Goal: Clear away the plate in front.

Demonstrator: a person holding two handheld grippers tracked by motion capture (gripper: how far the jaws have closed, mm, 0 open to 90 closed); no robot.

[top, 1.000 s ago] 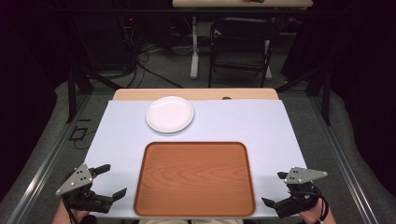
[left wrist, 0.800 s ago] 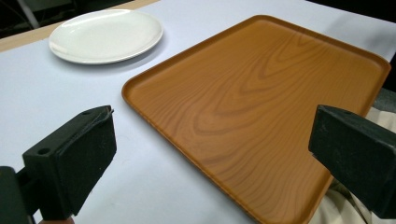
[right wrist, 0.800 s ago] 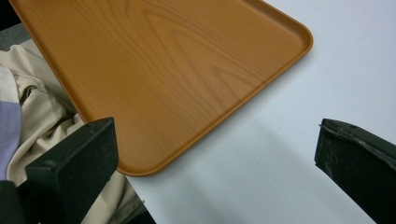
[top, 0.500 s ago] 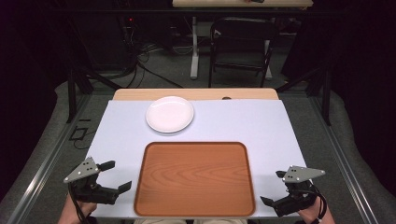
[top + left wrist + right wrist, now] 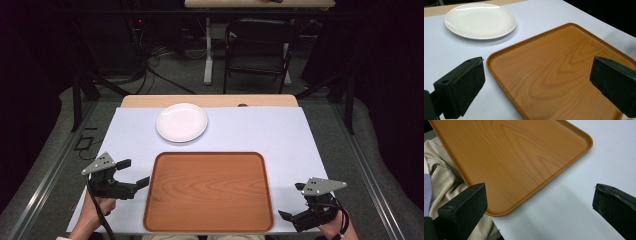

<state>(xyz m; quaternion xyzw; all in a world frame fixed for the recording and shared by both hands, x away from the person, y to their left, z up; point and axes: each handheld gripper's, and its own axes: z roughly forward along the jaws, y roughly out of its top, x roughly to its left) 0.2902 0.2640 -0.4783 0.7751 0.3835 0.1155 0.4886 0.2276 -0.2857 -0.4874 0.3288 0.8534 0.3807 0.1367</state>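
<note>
The left gripper is spread wide, grasping nothing, its fingers straddling the near left corner of the wooden tray, one over the bench, one over the tray floor. This looks like the approach step; next it probably has to go on to the white plate, lying beyond those fingers, apart from the tray's far rim, or else pinch that rim. Nothing lies between. The right gripper is likewise released, poised beside the tray's near right corner, a beige garment below the bench edge
</note>
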